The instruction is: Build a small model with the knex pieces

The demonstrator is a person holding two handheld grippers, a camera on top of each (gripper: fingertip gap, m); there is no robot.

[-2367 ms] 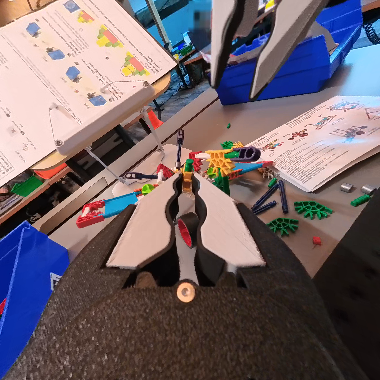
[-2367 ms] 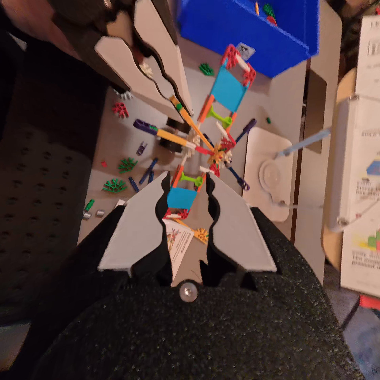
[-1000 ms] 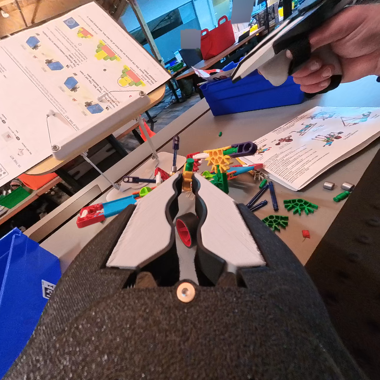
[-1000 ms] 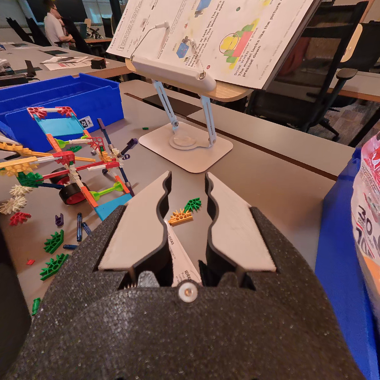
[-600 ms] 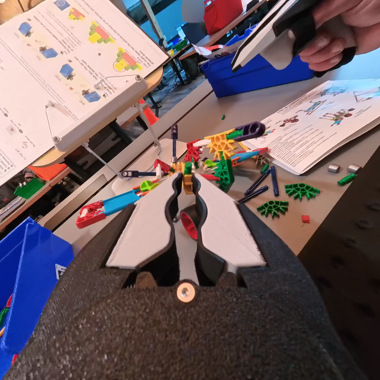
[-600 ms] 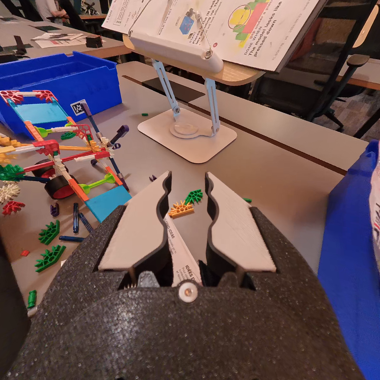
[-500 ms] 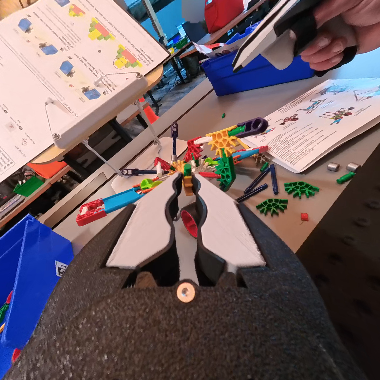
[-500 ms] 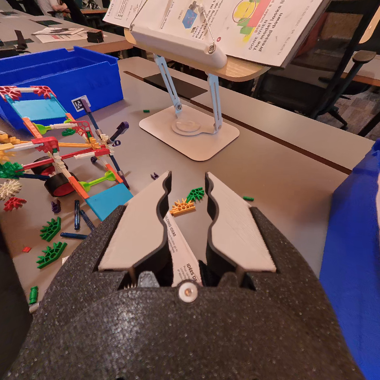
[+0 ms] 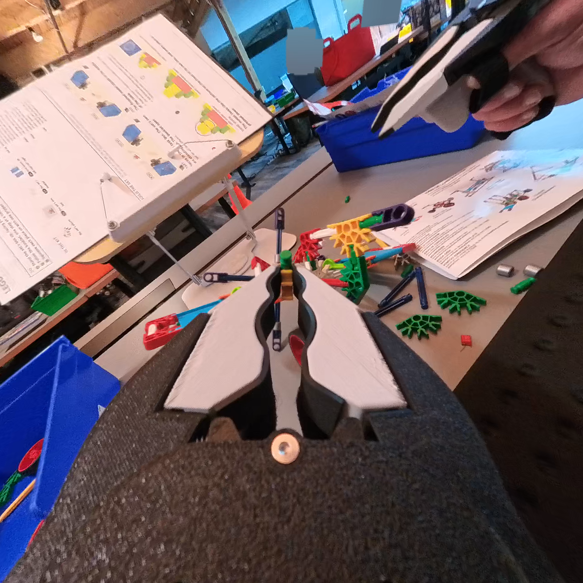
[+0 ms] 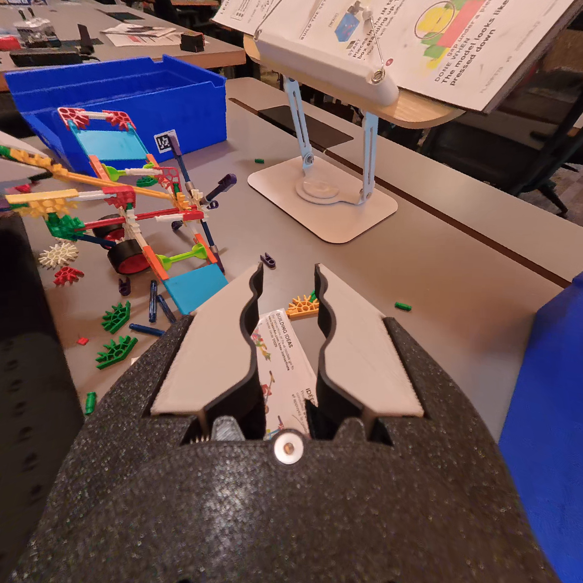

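My left claw point(image 9: 286, 273) pinches an orange stick on the toy car point(image 10: 132, 217), which tips up more than a moment ago. My right claw point(image 10: 288, 274) has dropped lower over the tabletop point(image 10: 426, 284), open and empty, above an orange wheel piece point(image 10: 303, 306).

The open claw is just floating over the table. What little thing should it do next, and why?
Probably dip the open right gripper toward the orange fan-shaped plastic connector lying loose on the grey table, just beyond its tips. Its jaws are apart and empty, while the left gripper is shut on a yellow rod of the colourful rod-and-connector toy model.
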